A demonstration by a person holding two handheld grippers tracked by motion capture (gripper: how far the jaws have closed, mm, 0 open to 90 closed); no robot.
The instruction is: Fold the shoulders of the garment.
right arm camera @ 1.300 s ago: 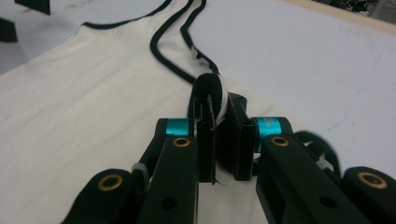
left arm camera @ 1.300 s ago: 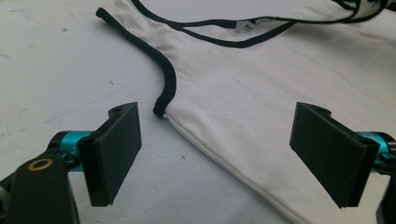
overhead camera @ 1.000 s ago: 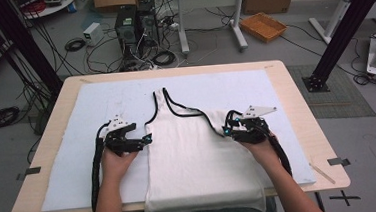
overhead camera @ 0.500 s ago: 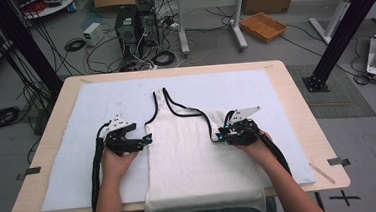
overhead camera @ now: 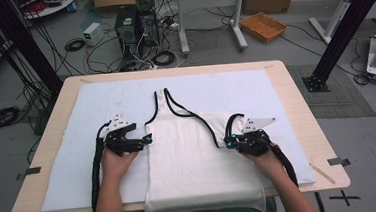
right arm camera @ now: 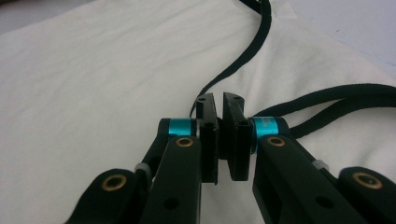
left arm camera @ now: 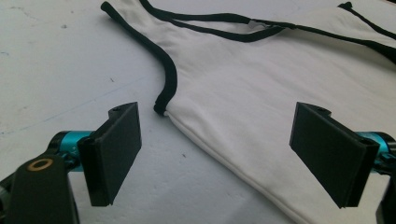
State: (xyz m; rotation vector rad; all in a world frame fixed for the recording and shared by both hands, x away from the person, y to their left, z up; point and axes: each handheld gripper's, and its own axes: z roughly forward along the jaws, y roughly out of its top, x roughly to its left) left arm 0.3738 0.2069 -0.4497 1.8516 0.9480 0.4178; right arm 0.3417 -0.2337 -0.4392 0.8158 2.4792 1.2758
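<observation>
Your right gripper [overhead camera: 230,142] jaws just closed, pinching the white black-trimmed cotton tank top [overhead camera: 194,155] at its 3 o'clock armhole; left gripper [overhead camera: 145,139] jaws apart.

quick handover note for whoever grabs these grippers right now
Left gripper: open, fingers astride the white tank top's left side edge, just below the armhole, not pressing.
Right gripper: its fingers have just closed; they look pinched on the fabric by the right armhole's black trim.
Top lies flat, face up, on the white mat.
Done: right grasp. Left: close left gripper; no fold made yet.
</observation>
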